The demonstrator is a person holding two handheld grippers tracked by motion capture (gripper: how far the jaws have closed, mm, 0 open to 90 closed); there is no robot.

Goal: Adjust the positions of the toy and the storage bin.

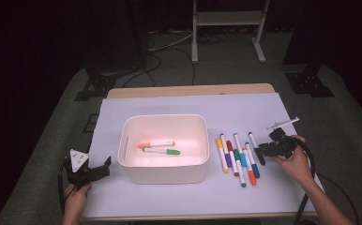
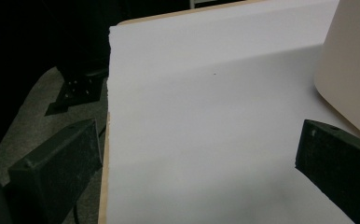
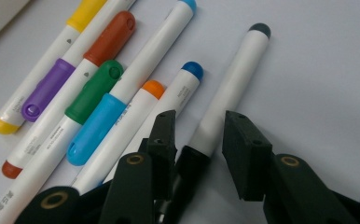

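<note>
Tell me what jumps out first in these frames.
The white bin at the table's middle, with an orange-capped marker and a green-capped marker lying inside. To its right lies a row of coloured markers on the white sheet. The right hand-held gripper straddles the black-capped marker at that row's outer edge, jaws either side of its barrel and not visibly pressing.

Left tool [image 1: 105, 165] held low in left hand [image 1: 76, 197], jaws spread wide. Right tool [image 1: 260, 149] gripped by right hand [image 1: 295, 161], angled down, jaws part-closed, gap kept.
</note>
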